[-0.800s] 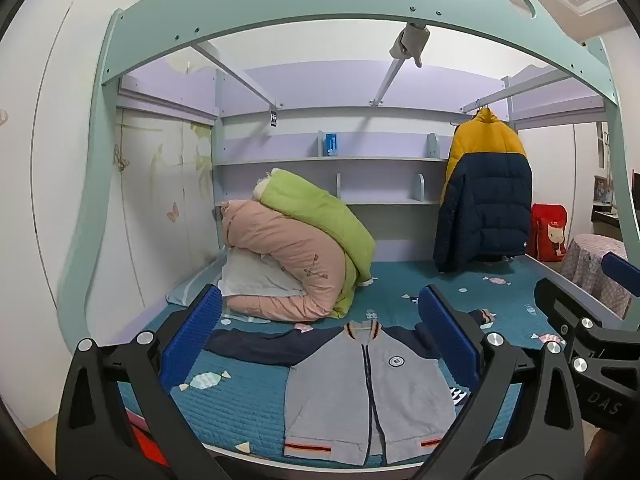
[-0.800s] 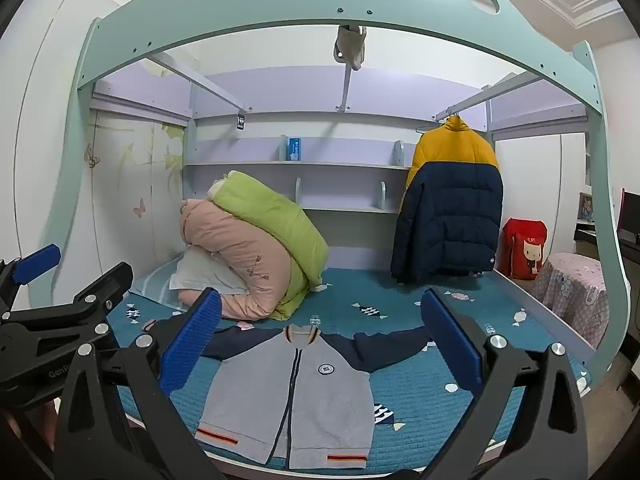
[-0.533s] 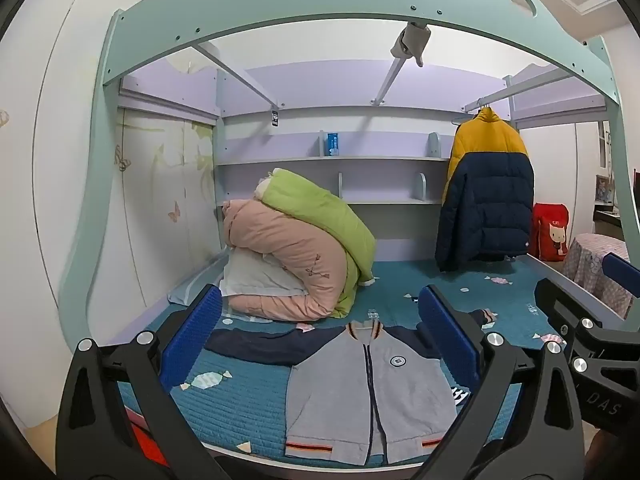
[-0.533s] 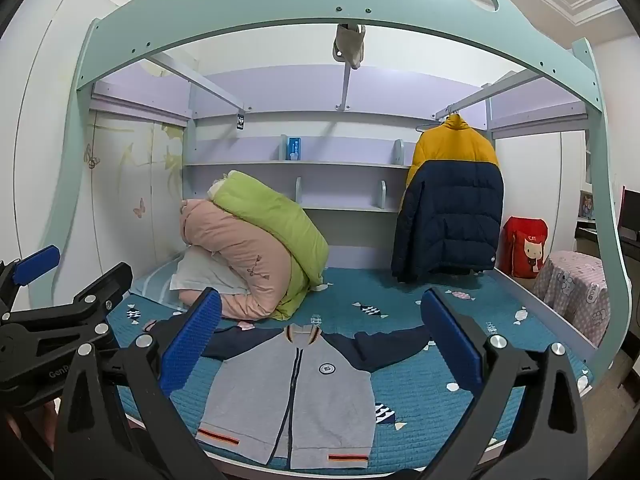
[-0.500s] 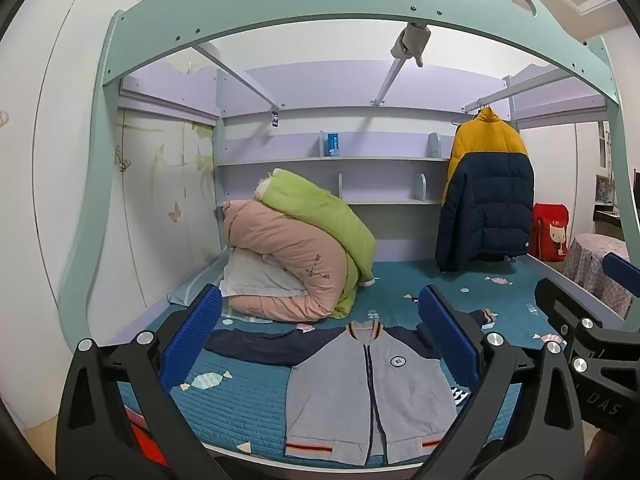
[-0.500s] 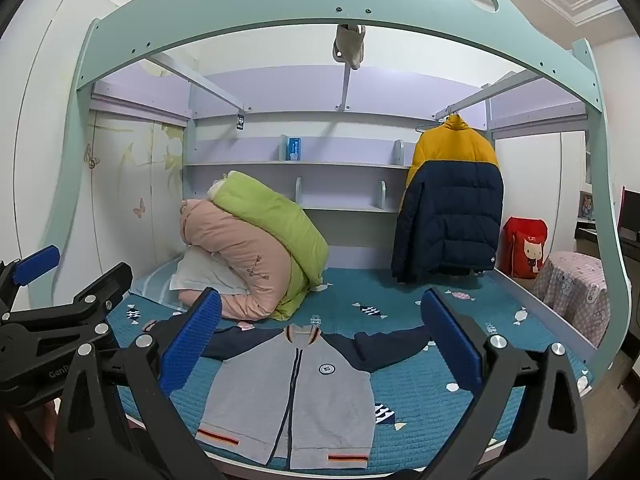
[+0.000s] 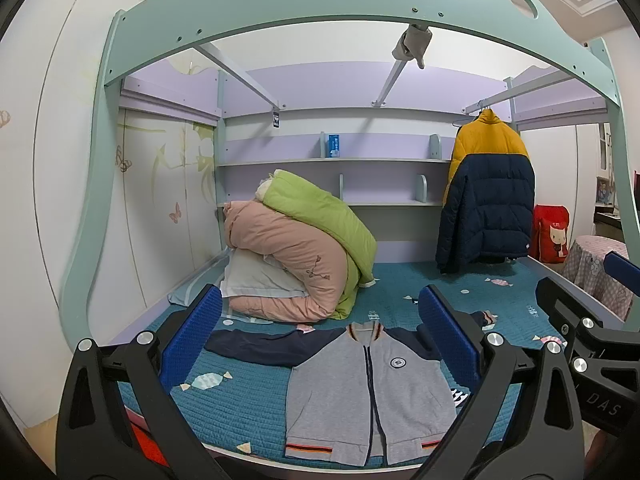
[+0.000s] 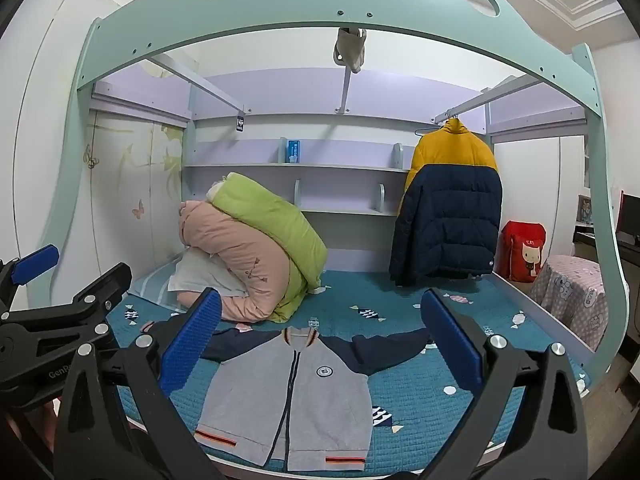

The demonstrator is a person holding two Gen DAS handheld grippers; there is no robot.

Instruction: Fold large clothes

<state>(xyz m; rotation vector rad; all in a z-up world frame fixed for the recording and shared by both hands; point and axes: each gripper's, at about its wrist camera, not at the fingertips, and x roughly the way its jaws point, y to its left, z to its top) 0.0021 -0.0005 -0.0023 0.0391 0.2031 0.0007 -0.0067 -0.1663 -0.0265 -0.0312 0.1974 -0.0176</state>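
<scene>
- Readable writing is scarce: the right gripper's body, seen at the right edge of the left wrist view, carries the letters "DAS"; the left gripper's body, at the left edge of the right wrist view, shows "GenR", cut off by a finger.
- The jacket (image 7: 370,388) bears a small round chest badge, and the blue box (image 7: 334,145) on the upper shelf has print; both are too small to read.
- The left gripper (image 7: 320,344) has its blue-padded fingers (image 7: 191,338) spread wide and holding nothing, above the bed's near edge.
- The right gripper (image 8: 320,346) likewise has its fingers (image 8: 452,338) wide apart and empty.
- The grey jacket with navy sleeves lies flat and zipped on the teal bed (image 7: 248,408), sleeves out to both sides, hem towards the cameras.
- Behind it, a green quilt (image 7: 320,216) leans on a pink quilt (image 7: 288,264), with a white pillow (image 7: 256,280) tucked under.
- A yellow and navy puffer coat (image 7: 486,200) hangs from a rail at the right, near a red bag (image 7: 554,234).
- Only the right wrist view shows a dark monitor (image 8: 630,216) at the far right and more of the pink covered stool (image 8: 572,296).
</scene>
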